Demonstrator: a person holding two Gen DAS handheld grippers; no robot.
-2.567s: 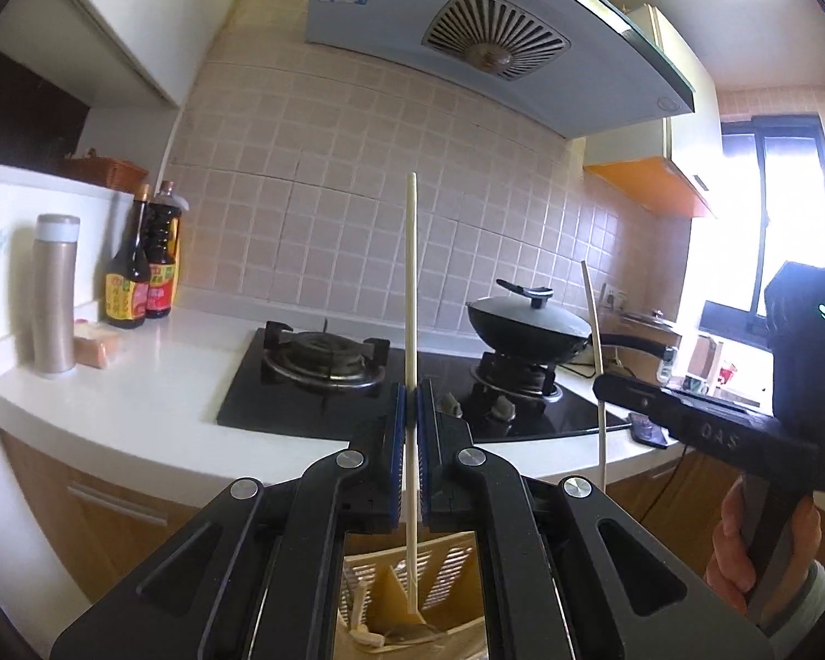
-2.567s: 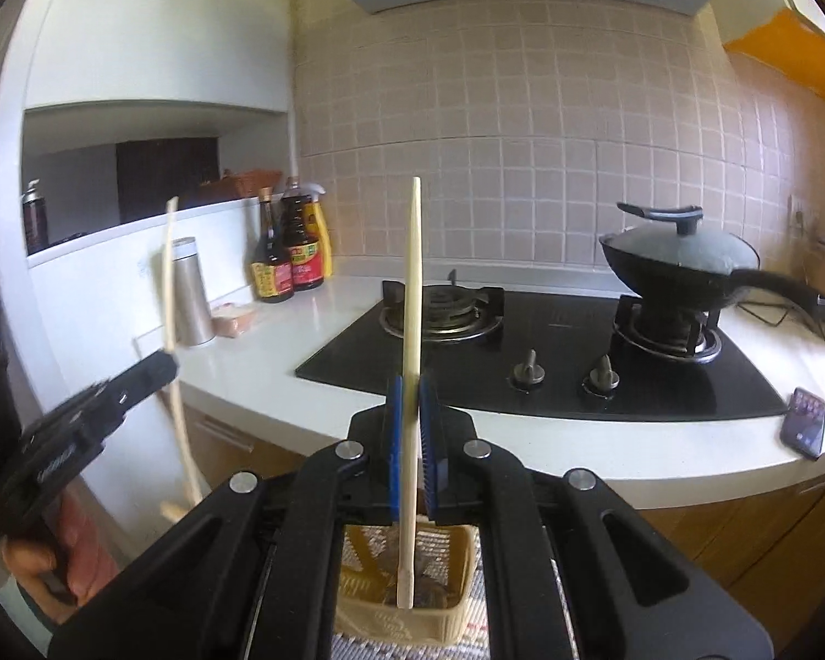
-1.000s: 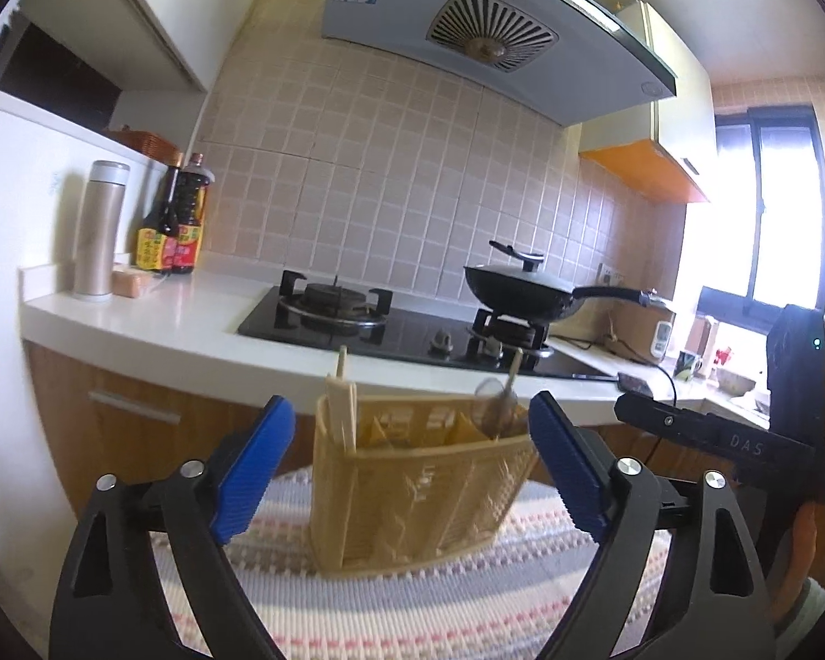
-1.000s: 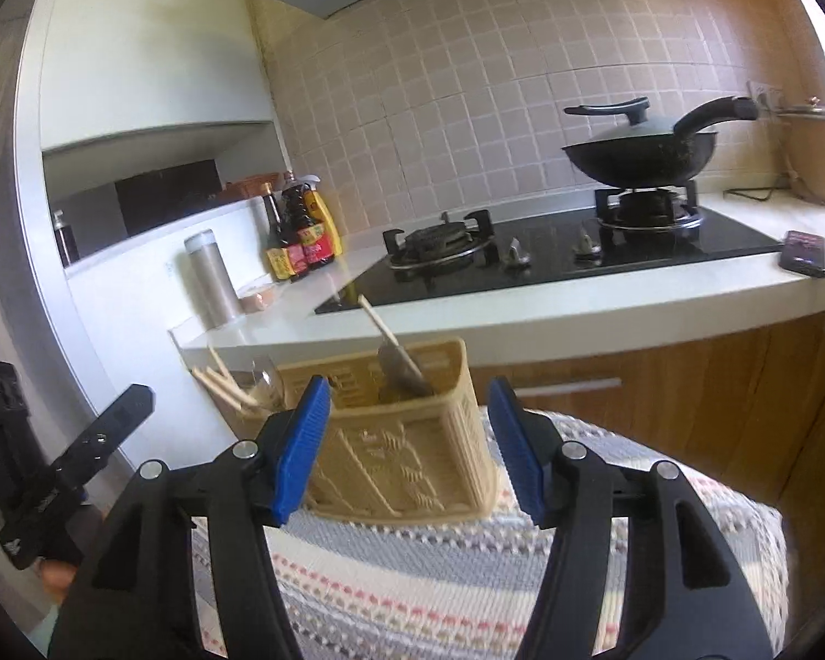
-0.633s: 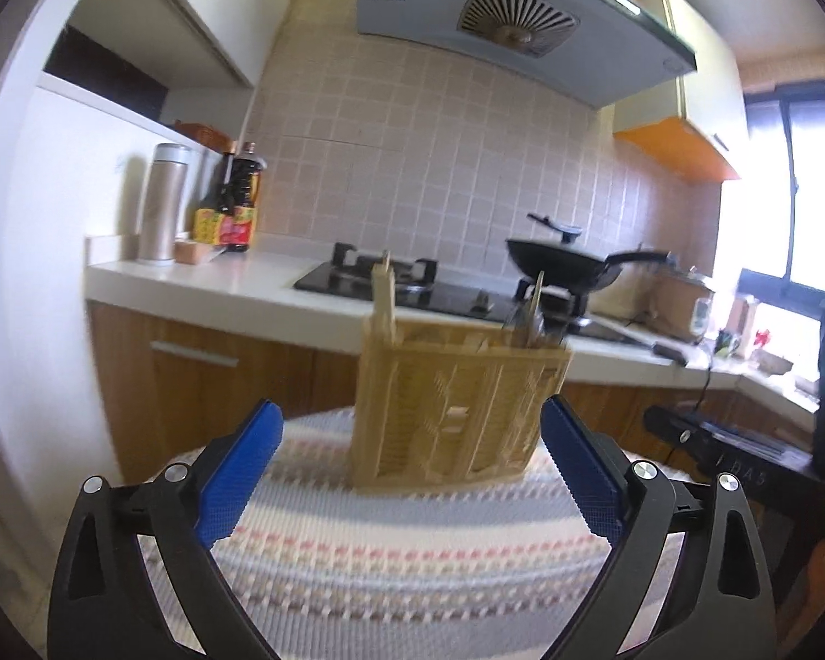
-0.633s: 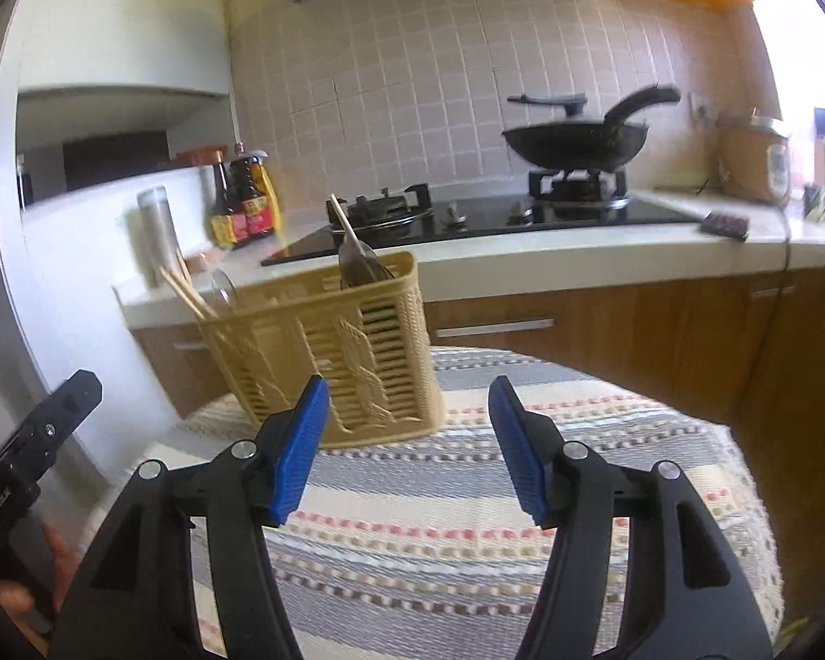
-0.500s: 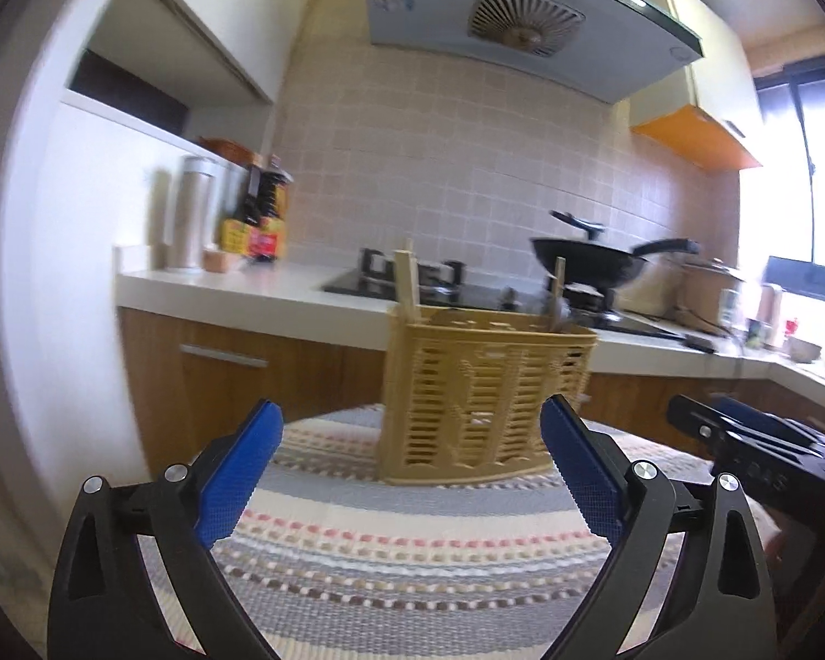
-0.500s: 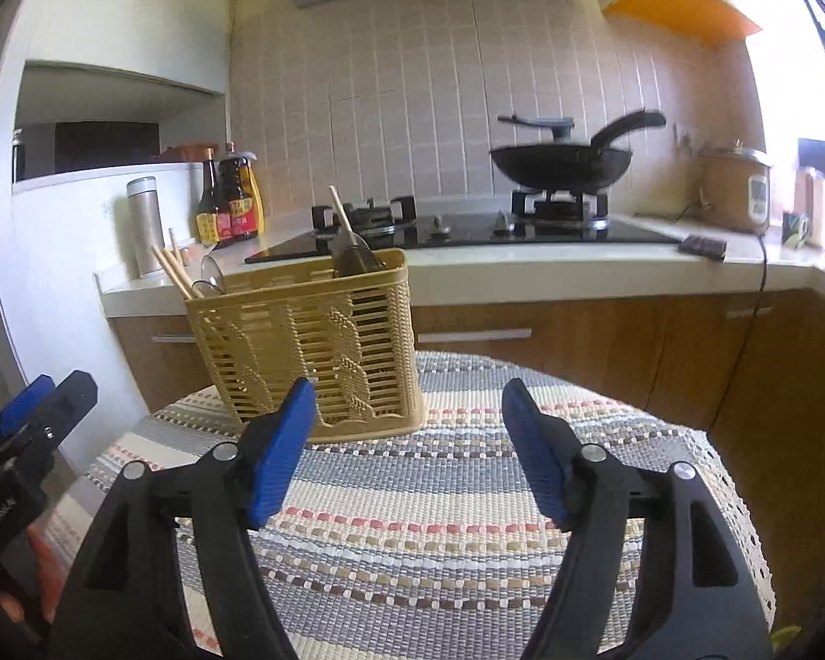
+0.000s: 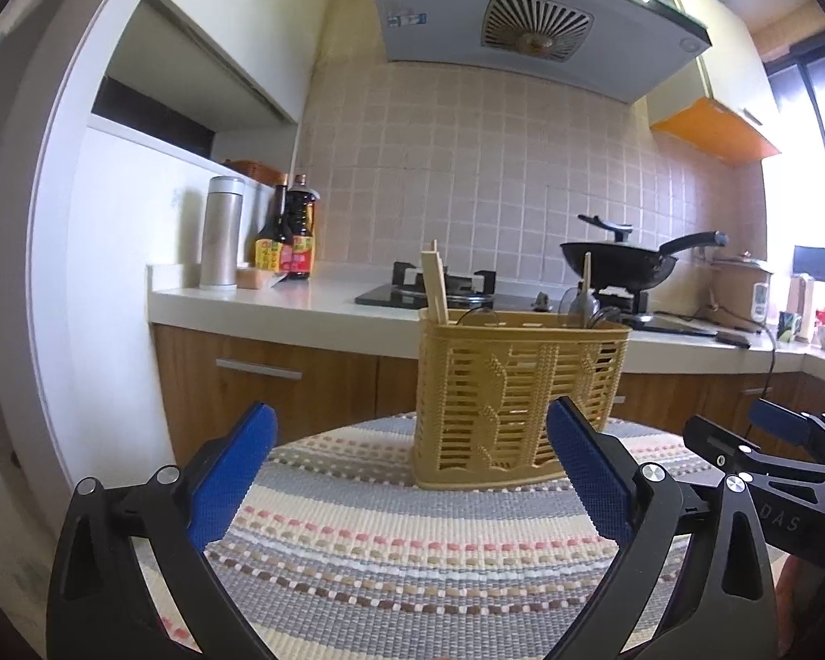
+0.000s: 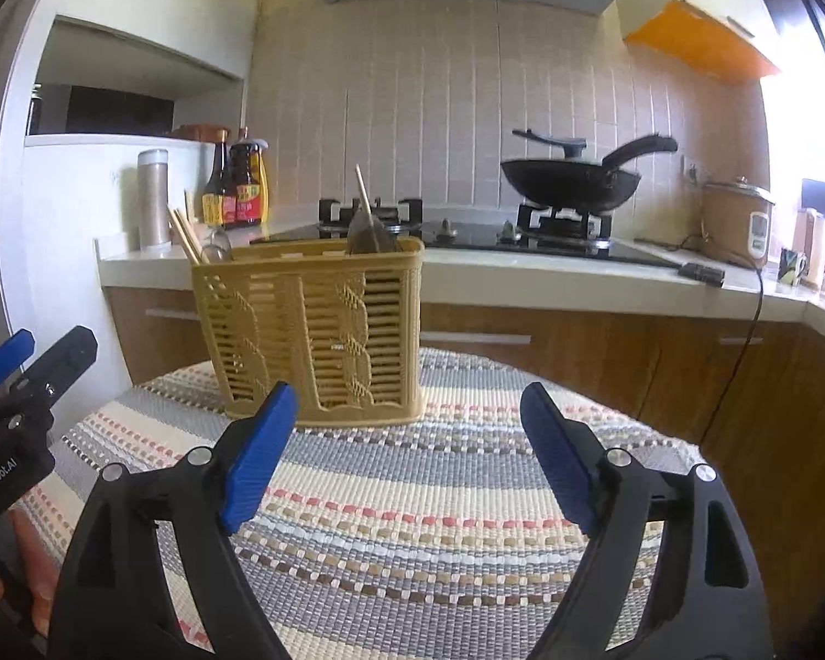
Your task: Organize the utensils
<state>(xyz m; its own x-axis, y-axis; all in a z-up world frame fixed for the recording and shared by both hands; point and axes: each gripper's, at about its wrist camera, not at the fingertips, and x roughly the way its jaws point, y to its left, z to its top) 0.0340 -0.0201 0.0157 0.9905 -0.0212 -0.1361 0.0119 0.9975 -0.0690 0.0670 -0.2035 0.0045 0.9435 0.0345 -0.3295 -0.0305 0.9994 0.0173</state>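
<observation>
Both grippers level and low over the striped mat

The basket stands ahead of the left gripper and right gripper; their jaws have just been opening, nothing between them; chopsticks stand inside the basket.

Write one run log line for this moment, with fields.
left gripper: open, empty | right gripper: open, empty | basket: upright on mat, chopsticks inside

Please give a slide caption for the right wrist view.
Open right gripper before the utensil basket on the striped mat.
</observation>
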